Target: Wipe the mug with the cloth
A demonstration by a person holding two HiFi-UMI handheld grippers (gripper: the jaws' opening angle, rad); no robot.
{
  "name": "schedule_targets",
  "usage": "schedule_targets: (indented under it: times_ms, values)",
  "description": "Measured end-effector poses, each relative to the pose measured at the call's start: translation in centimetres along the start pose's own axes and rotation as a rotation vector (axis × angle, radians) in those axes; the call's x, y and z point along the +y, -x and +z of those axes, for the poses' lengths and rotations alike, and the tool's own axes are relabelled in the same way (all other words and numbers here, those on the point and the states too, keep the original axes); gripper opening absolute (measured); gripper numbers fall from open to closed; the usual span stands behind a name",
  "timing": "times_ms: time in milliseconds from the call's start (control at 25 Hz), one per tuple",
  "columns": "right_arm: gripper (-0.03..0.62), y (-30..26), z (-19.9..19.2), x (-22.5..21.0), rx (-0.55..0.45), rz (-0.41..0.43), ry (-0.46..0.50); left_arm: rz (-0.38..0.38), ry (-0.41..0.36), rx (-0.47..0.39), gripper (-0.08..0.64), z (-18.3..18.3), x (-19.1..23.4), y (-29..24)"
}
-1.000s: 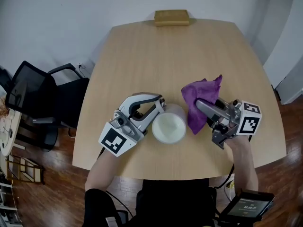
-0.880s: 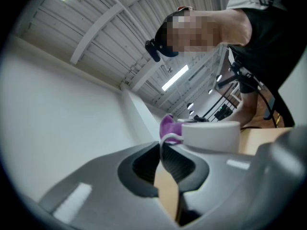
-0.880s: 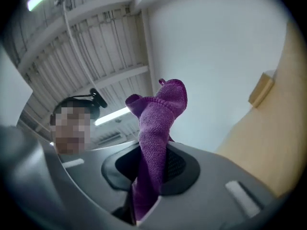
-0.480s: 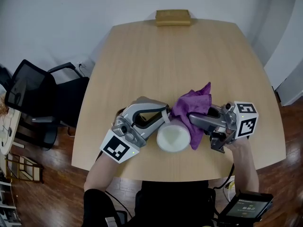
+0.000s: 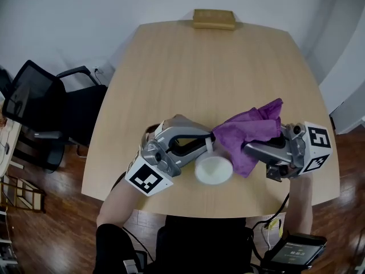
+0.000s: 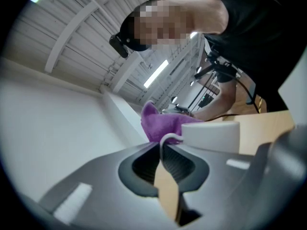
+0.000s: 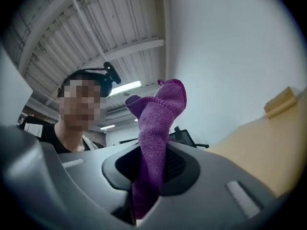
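Now, at the near edge of the worktop (image 5: 228,67), the left tool (image 5: 209,145) pinches the handle of the mug (image 5: 214,169). The right tool (image 5: 247,148) pinches the purple cloth (image 5: 251,131). A second ago the cloth hung to the mug's right; it now lies against the mug's far right side, so wiping seems begun. The mug holds nothing.

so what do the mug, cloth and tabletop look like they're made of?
Mug: plain white, smooth, dull sheen; ceramic likely, plastic not excluded.
Cloth: purple, fine nubby pile in the right gripper view, drapes limply; probably microfibre.
Tabletop: pale wood look, faint straight grain, matte; veneer or laminate, cannot tell which.
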State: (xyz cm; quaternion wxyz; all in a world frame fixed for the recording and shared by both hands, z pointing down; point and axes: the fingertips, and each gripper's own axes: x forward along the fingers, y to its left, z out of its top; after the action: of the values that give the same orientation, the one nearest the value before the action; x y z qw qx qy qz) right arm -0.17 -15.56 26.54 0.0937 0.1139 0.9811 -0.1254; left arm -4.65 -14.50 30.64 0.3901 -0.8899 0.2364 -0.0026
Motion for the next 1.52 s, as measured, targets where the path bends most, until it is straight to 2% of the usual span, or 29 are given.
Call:
schedule_targets:
  times_ms: [120, 200, 520, 720, 880, 1080, 1160, 1240, 1320, 1360, 1440, 1520]
  values:
    - [0.061, -2.0, -1.3, 0.9, 0.156, 0.051, 0.098, -0.005, -0.006, 0.0, 0.048, -0.3, -0.2, -0.4]
    - [0.061, -2.9, -2.6, 1.2, 0.219, 0.068, 0.108, -0.012, -0.008, 0.002, 0.048, 0.0, -0.4, -0.4]
    - [0.061, -3.0, -3.8, -0.1, 0.227, 0.074, 0.119, -0.039, 0.065, -0.04, 0.048, 0.7, -0.6, -0.3]
    - [0.061, -2.4, -4.4, -1.2, 0.208, 0.048, 0.111, -0.051, 0.066, -0.027, 0.048, 0.9, -0.2, -0.1]
    - [0.061, -1.8, -5.4, -3.0, 0.228, -0.026, 0.096, -0.053, 0.081, -0.036, 0.048, 1.1, -0.1, -0.2]
    - [0.061, -0.2, -8.0, -6.7, 0.322, -0.203, 0.053, -0.041, 0.089, -0.061, 0.048, 1.8, 0.2, -0.3]
    - [0.061, 0.8, -7.5, -7.0, 0.287, -0.233, 0.041, -0.037, 0.084, -0.05, 0.048, 1.4, 0.2, -0.2]
    - [0.061, 1.6, -5.0, -5.6, 0.169, -0.183, 0.048, -0.038, 0.08, -0.031, 0.048, 0.7, 0.0, -0.2]
    - [0.061, 1.6, -1.8, -2.5, 0.039, -0.057, 0.078, -0.037, 0.085, -0.02, 0.048, 0.2, 0.0, -0.2]
    - [0.061, 1.3, -0.6, -0.9, 0.007, 0.009, 0.1, -0.038, 0.088, -0.018, 0.048, 0.1, 0.0, -0.2]
    - [0.061, -0.3, 0.0, 1.3, 0.031, 0.094, 0.14, -0.045, 0.09, -0.02, 0.048, 0.2, 0.0, -0.3]
    - [0.061, -2.1, -1.1, 1.5, 0.109, 0.113, 0.152, -0.056, 0.091, -0.029, 0.048, 0.5, -0.2, -0.3]
